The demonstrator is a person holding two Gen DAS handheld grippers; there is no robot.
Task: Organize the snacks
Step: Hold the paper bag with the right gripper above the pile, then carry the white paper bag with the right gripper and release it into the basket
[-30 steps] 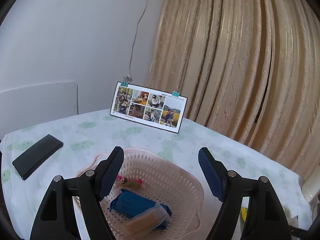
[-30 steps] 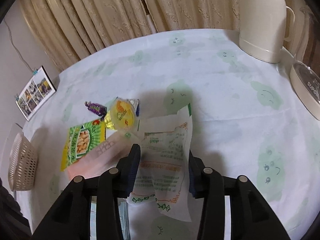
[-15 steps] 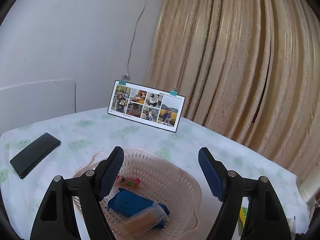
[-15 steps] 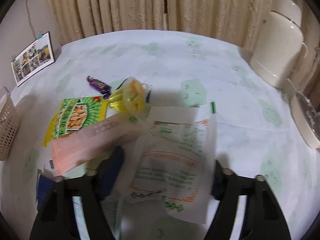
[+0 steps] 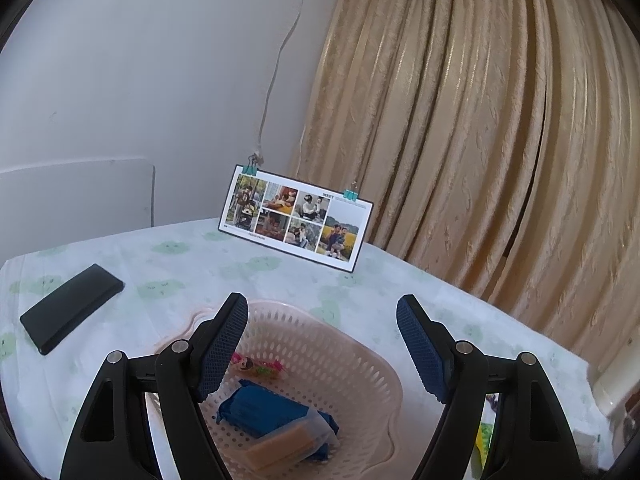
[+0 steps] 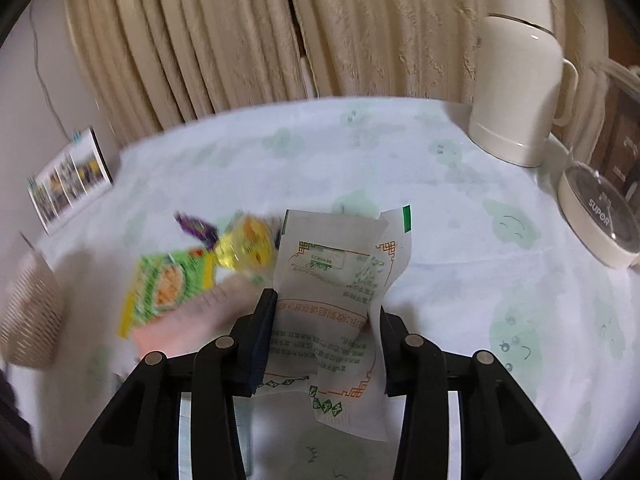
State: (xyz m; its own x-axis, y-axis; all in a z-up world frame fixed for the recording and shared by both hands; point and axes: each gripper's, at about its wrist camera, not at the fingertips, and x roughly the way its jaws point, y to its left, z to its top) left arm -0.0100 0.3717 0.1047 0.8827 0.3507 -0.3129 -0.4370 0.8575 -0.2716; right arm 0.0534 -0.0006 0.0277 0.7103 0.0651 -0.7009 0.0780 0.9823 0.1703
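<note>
In the right wrist view my right gripper (image 6: 324, 304) is shut on a white snack packet (image 6: 340, 256) with orange and green print, which stands up crumpled between the fingers. To its left on the tablecloth lie a green snack packet (image 6: 168, 284), a yellow jelly cup (image 6: 244, 246), a purple candy (image 6: 196, 228) and a pink packet (image 6: 192, 320), all blurred. In the left wrist view my left gripper (image 5: 322, 344) hangs open over the pink basket (image 5: 384, 364). The basket holds a blue packet (image 5: 264, 408), a clear-wrapped biscuit (image 5: 284, 444) and a small pink candy (image 5: 256, 366).
A black phone (image 5: 72, 306) lies left of the basket, and a photo card (image 5: 296, 218) stands behind it by the curtain. On the right of the table are a cream jug (image 6: 516, 92) and a white lidded appliance (image 6: 600, 216). The basket (image 6: 32, 320) sits at the far left.
My right gripper stood wide open half a second ago and has now shut on the white packet, while its view swings. The left gripper has barely moved, staying open over the basket.
</note>
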